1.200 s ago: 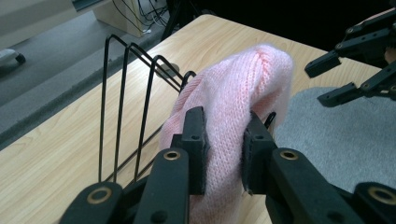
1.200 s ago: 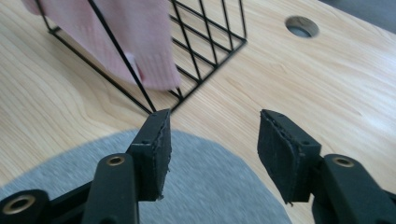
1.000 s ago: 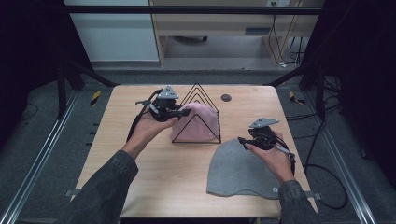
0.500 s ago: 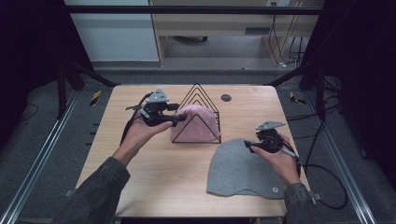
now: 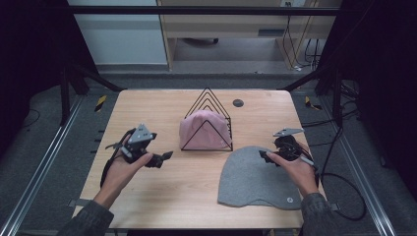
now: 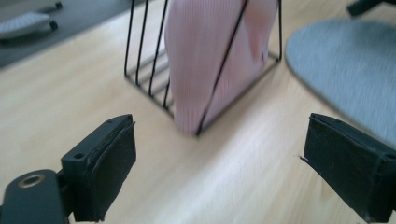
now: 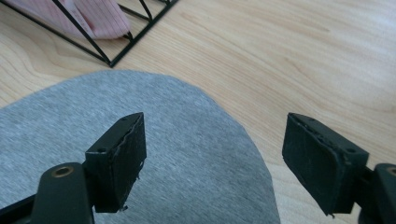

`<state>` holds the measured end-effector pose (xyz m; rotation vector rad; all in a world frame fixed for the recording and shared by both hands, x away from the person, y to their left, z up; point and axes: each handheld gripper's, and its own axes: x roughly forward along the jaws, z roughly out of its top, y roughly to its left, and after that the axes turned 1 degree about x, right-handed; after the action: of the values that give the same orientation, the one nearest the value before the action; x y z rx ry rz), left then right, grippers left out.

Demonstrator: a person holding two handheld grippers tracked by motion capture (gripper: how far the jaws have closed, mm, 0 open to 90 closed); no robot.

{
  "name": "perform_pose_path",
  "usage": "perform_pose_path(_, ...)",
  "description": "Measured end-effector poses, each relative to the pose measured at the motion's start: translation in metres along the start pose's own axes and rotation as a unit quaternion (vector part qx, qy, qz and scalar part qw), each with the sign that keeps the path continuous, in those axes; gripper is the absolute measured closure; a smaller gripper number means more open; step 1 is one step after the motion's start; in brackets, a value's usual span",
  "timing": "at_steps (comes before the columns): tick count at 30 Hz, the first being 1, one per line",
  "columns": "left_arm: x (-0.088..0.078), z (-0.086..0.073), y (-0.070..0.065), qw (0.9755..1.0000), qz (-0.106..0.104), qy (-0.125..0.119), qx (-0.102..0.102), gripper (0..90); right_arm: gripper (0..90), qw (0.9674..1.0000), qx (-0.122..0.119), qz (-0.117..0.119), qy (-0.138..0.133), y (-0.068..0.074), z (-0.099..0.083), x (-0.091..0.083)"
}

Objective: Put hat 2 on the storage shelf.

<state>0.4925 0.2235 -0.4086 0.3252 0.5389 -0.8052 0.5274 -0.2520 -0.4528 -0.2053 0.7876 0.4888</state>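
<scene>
A pink knit hat (image 5: 204, 130) (image 6: 205, 56) sits tucked inside a black wire rack (image 5: 208, 101) (image 6: 144, 51) at the table's middle. A grey hat (image 5: 255, 179) (image 7: 140, 154) lies flat at the front right. My left gripper (image 5: 164, 157) (image 6: 219, 168) is left of the rack, low over bare wood; its jaws have just been opening and stand open with nothing between them. My right gripper (image 5: 264, 156) (image 7: 215, 163) hovers over the grey hat's upper edge; its jaws have just been opening too, and they stand open with the hat below them.
The wooden table (image 5: 147, 108) has a small dark round disc (image 5: 238, 103) at the back right. A metal rail (image 5: 44, 162) runs along the left side. Cables (image 5: 344, 182) trail off the right edge.
My left gripper let go at the rack and pulled back to the left and down toward the front. The pink hat stays in the rack. My right gripper's jaws widened over the grey hat.
</scene>
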Motion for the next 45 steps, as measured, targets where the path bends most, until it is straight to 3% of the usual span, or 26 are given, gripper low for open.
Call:
perform_pose_path(3, -0.001, -0.028, -0.002, 0.9996, 0.011, 0.023, -0.010, 8.5, 25.4, 0.9999, 0.004, -0.001, 0.015, -0.003, -0.002, 0.004)
perform_pose_path(4, -0.001, -0.037, -0.002, 0.9990, 0.014, 0.042, -0.009, 8.4, 27.4, 0.9998, 0.007, 0.001, 0.019, -0.005, -0.003, 0.005)
perform_pose_path(6, -0.002, -0.045, -0.002, 0.9976, 0.015, 0.067, -0.006, 8.5, 30.2, 0.9996, 0.017, 0.004, 0.022, -0.010, -0.004, 0.006)
perform_pose_path(8, -0.005, -0.052, -0.004, 0.9968, 0.022, 0.076, -0.011, 8.7, 33.5, 0.9994, 0.024, 0.007, 0.025, -0.014, -0.005, 0.007)
perform_pose_path(10, -0.007, -0.060, -0.009, 0.9960, 0.015, 0.088, -0.013, 9.0, 38.2, 0.9991, 0.033, 0.010, 0.023, -0.018, -0.006, 0.007)
perform_pose_path(12, -0.007, -0.064, -0.013, 0.9936, 0.022, 0.110, 0.003, 9.0, 41.2, 0.9987, 0.042, 0.011, 0.027, -0.025, -0.006, 0.008)
perform_pose_path(13, -0.008, -0.064, -0.013, 0.9933, 0.029, 0.112, 0.007, 8.9, 42.4, 0.9986, 0.045, 0.010, 0.027, -0.028, -0.007, 0.008)
perform_pose_path(17, -0.008, -0.064, -0.009, 0.9941, 0.039, 0.100, -0.013, 9.1, 44.6, 0.9979, 0.057, 0.007, 0.031, -0.035, -0.009, 0.010)
perform_pose_path(20, -0.006, -0.066, -0.007, 0.9927, 0.045, 0.110, -0.017, 9.2, 45.1, 0.9973, 0.061, 0.014, 0.038, -0.036, -0.011, 0.014)
perform_pose_path(28, -0.004, -0.067, -0.006, 0.9910, 0.054, 0.122, -0.009, 10.1, 41.5, 0.9969, 0.050, 0.017, 0.058, -0.028, -0.014, 0.028)
perform_pose_path(36, -0.003, -0.067, -0.006, 0.9909, 0.053, 0.124, -0.008, 10.4, 49.4, 0.9974, 0.034, 0.014, 0.063, -0.024, -0.015, 0.032)
perform_pose_path(38, -0.003, -0.067, -0.006, 0.9906, 0.054, 0.125, -0.007, 10.6, 57.2, 0.9975, 0.024, 0.010, 0.065, -0.022, -0.015, 0.031)
perform_pose_path(45, -0.002, -0.067, -0.005, 0.9906, 0.053, 0.125, -0.011, 10.9, 82.7, 0.9973, 0.002, 0.028, 0.067, -0.015, -0.014, 0.027)
